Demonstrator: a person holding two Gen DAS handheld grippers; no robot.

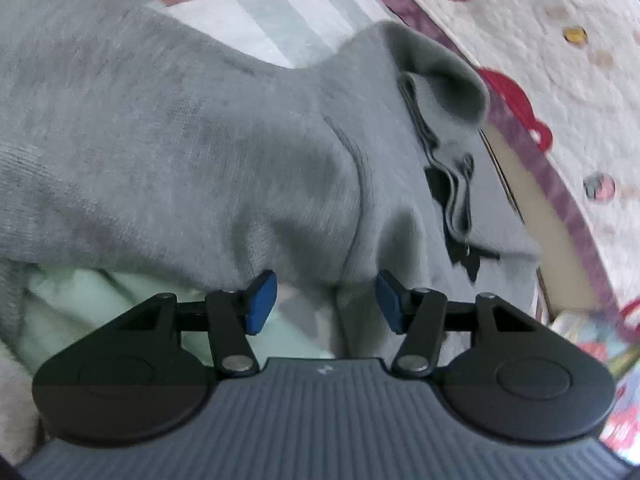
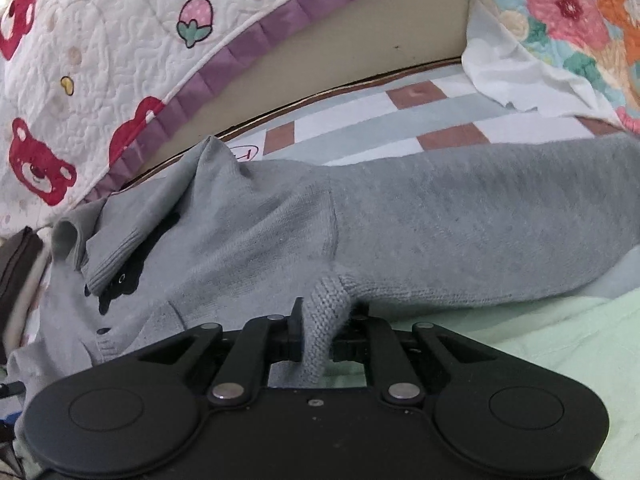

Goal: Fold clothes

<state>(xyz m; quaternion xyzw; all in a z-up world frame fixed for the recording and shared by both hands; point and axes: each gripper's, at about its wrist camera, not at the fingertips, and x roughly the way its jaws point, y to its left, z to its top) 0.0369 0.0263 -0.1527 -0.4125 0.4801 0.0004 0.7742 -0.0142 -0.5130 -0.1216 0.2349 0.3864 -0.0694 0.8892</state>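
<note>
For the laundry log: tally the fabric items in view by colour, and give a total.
Grey: 1, the knit sweater, pinched at its edge by the right gripper
Pale green: 1, the cloth under the sweater
Checked: 1, the sheet
White with red bears: 1, the quilt
Floral: 1, the cover
Total: 5

The left gripper holds nothing.

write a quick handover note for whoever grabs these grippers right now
Left gripper: open, nothing between its pads, just short of the grey sweater.
Right gripper: shut on a pinch of the sweater's knit edge.
Sweater lies spread across the checked sheet, collar end toward the bear-print quilt, one corner flopped over the black motif.
Done: edge gripped on one side.
Left: grip with the left gripper, then fold.
</note>
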